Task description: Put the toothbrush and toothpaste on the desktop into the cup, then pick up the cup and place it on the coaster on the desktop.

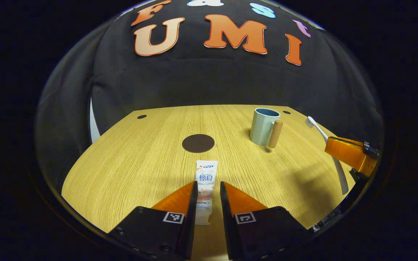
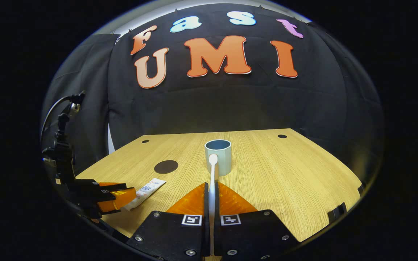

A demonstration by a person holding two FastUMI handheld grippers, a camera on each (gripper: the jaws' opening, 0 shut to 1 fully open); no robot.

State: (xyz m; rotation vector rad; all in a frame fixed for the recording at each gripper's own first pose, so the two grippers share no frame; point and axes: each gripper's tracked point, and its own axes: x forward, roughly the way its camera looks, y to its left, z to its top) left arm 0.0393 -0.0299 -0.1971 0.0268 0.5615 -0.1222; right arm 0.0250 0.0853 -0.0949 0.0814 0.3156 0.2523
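The cup (image 2: 218, 157) stands upright on the counter (image 2: 285, 174) toward its far edge, and nothing is inside it as far as the rim shows. So no part of the task is finished: brush and paste are both outside the cup, and the cup is not yet on the coaster (image 2: 166, 166), the dark round disc that lies bare on the counter, to the left of the cup and well apart from it.

The brush (image 2: 212, 181) is off the counter, held in the right tongs (image 2: 211, 195). These tongs are pressed together on the handle, one finger on each side, and the bristle head points forward toward the cup, short of its rim. In the left gripper view the same brush (image 1: 326, 139) rises slanted out of those tongs, to the right of the cup (image 1: 263, 125) and apart from it.

The paste (image 1: 205, 185) lies flat on the counter near its front edge, just in front of the coaster (image 1: 198, 143). The left tongs (image 1: 209, 197) are spread a little, with a finger on each side of the tube's near end. The fingers are very close to the tube, but I cannot tell if they already press it; I judge that they are not yet closed on it.

Left to do: drop the brush in, lift the paste in, then carry the cup to the coaster.
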